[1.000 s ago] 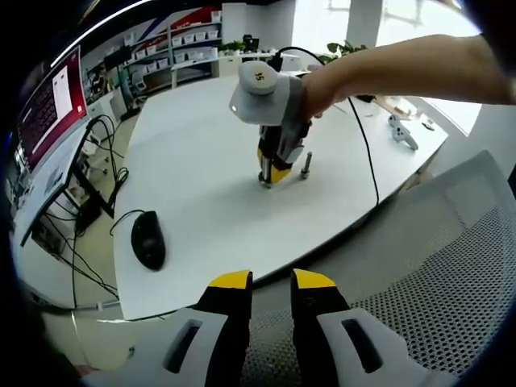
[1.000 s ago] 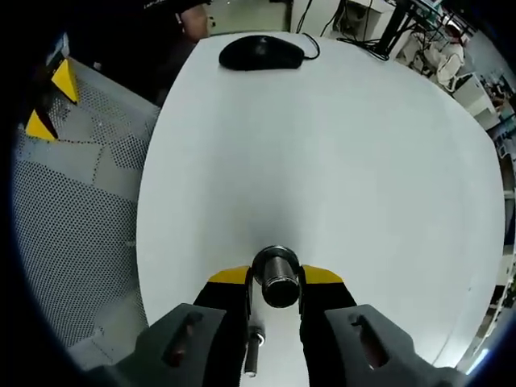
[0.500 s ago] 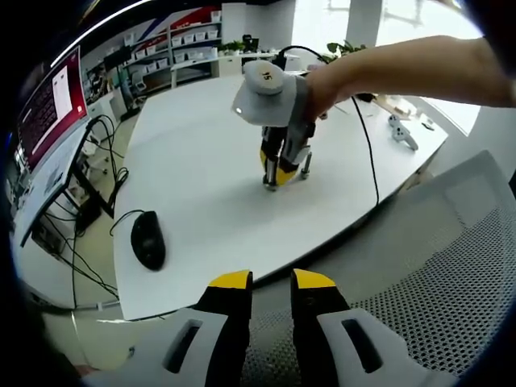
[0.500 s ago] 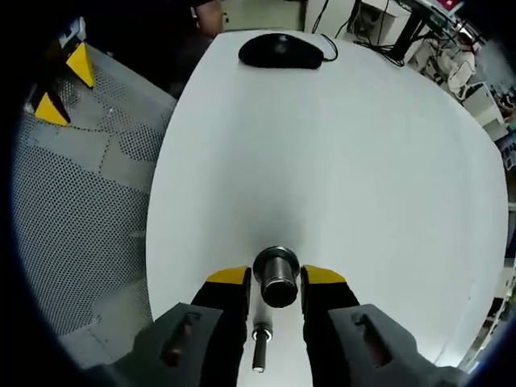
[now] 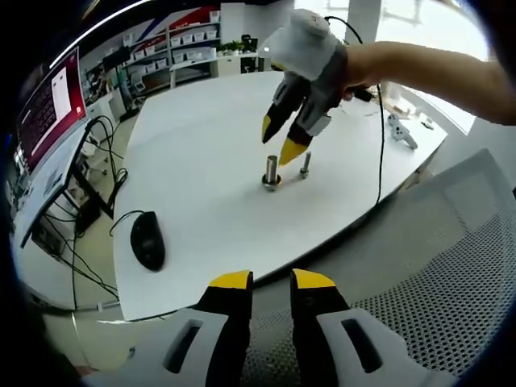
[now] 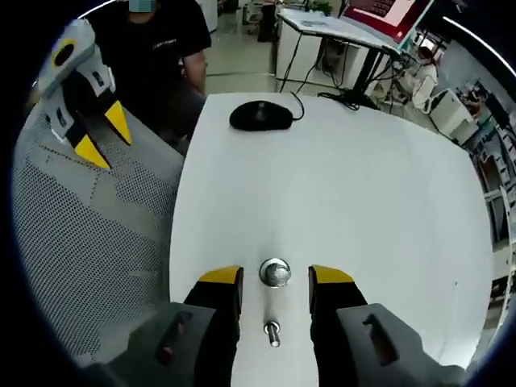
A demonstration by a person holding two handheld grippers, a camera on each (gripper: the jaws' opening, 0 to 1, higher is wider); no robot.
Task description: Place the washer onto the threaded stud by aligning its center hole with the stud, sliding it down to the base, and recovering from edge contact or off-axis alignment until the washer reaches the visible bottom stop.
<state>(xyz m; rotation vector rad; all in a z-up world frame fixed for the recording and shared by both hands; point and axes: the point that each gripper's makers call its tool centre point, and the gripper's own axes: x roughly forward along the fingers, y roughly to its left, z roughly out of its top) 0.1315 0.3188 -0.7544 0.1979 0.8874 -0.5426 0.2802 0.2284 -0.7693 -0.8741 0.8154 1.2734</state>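
My right claw (image 6: pixel 274 278) hangs spread above the stud (image 6: pixel 275 272); washer (image 5: pixel 271 185) rings its base on the bench (image 6: pixel 363 201); bolt (image 6: pixel 273 330) at six o'clock; my left claw (image 5: pixel 271 282) nearly pressed together, empty.

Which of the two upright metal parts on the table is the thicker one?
On the white table, past the black mouse, two metal posts stand side by side below the raised right gripper. The thicker post has a yellowish base ring; the neighbouring bolt is slimmer.

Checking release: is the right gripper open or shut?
Open. The right gripper has its yellow-tipped jaws spread above the metal cylinder, touching nothing.
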